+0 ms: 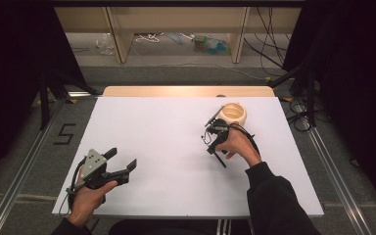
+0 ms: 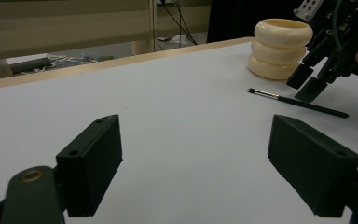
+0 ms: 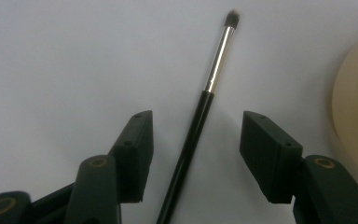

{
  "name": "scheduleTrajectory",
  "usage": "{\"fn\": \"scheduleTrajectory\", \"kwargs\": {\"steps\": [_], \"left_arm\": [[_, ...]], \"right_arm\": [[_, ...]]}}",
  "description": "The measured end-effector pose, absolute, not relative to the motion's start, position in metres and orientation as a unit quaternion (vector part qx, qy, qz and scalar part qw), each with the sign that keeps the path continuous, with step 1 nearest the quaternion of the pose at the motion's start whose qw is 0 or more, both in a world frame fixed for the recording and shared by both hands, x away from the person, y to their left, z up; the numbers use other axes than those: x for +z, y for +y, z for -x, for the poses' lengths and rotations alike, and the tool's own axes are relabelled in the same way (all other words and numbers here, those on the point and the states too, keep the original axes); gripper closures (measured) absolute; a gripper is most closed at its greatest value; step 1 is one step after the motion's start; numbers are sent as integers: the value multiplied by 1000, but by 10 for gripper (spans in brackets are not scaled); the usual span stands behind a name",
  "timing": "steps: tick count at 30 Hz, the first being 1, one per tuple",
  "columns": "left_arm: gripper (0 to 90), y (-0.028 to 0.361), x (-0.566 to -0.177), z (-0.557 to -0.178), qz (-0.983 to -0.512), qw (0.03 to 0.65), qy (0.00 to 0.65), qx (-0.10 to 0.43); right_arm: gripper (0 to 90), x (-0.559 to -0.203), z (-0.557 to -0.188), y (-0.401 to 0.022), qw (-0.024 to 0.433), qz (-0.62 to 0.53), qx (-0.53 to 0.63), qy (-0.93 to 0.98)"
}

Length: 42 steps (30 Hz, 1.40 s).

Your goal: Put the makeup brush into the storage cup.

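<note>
A thin black makeup brush (image 3: 200, 121) is straddled lengthwise between the wide-open jaws of the right gripper (image 3: 193, 154), bristles pointing away, beside a cream ringed holder (image 2: 279, 49); the left gripper (image 1: 122, 164), also spread wide, is held well apart at the near left.

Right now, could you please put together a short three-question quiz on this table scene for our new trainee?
1. True or false: the right gripper is clamped shut on the thin black make-up brush with a silver ferrule.
2. Which way does the brush lie relative to the right gripper's jaws: A) across them, B) lengthwise between them, C) well outside them?
3. What does the cream ribbed ring-shaped pot stand on?

Key:
1. False; the jaws are apart, one on each side of the handle.
2. B.
3. The white table top, just beyond the right gripper; the left gripper is open, holding nothing.
</note>
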<state>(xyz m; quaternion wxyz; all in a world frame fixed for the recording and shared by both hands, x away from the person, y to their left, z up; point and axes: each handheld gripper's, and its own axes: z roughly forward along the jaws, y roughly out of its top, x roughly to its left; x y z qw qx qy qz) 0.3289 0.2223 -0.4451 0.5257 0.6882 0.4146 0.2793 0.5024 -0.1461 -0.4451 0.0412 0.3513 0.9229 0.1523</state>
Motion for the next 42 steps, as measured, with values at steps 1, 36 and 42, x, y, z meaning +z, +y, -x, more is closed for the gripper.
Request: {"fn": "scheduleTrajectory", "kwargs": {"steps": [1,36,42], "left_arm": [[177,222,-445,-329,-689,526,413,279],[187,221,-445,-329,-691,526,412,274],[188,221,-445,-329,-690,528,412,274]], "right_arm": [[480,-446,-503,-146,39,-350,152,923],[693,-456,-511,-138,12,-340,122,932],[730,-455,-511,-133,24,-336,102,936]]}}
